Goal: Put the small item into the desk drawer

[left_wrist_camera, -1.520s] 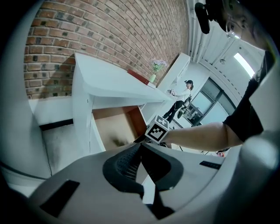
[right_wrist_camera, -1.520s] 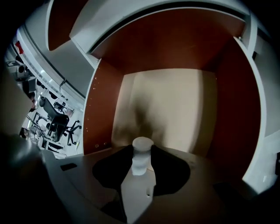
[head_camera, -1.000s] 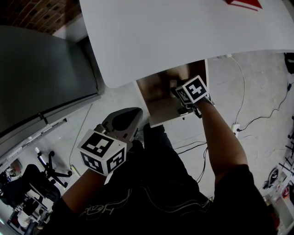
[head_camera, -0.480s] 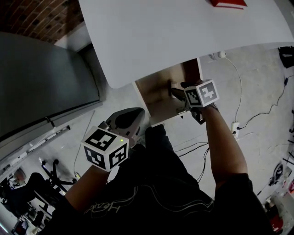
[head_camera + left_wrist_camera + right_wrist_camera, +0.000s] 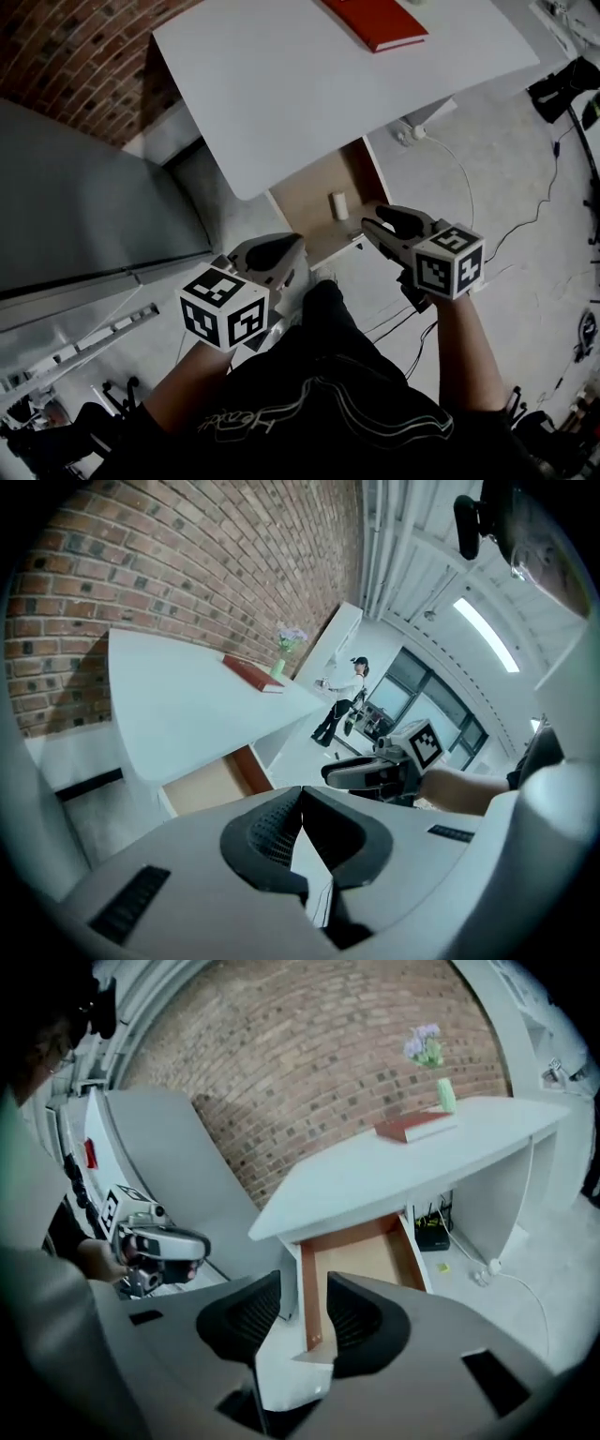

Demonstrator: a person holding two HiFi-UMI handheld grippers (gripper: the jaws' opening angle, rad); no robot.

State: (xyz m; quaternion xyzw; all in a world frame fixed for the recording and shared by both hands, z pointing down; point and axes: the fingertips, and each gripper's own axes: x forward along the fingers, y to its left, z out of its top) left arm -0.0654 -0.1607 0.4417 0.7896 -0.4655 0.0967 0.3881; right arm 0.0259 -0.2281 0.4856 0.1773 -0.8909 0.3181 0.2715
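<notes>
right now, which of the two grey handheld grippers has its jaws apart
The right gripper: a gap shows between its jaws, which are closing on nothing, with the open wooden desk drawer beyond. The left gripper has its jaw tips touching.

Nothing legible — the script printed on the shirt [image 5: 281, 417] is unreadable.

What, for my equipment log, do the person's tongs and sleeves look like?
The left tongs and right tongs are pale grey shells with dark ribbed pads, each bearing a black-and-white marker cube. Black clothing, forearms unsleeved. The right tongs' jaws are closing, empty.
</notes>
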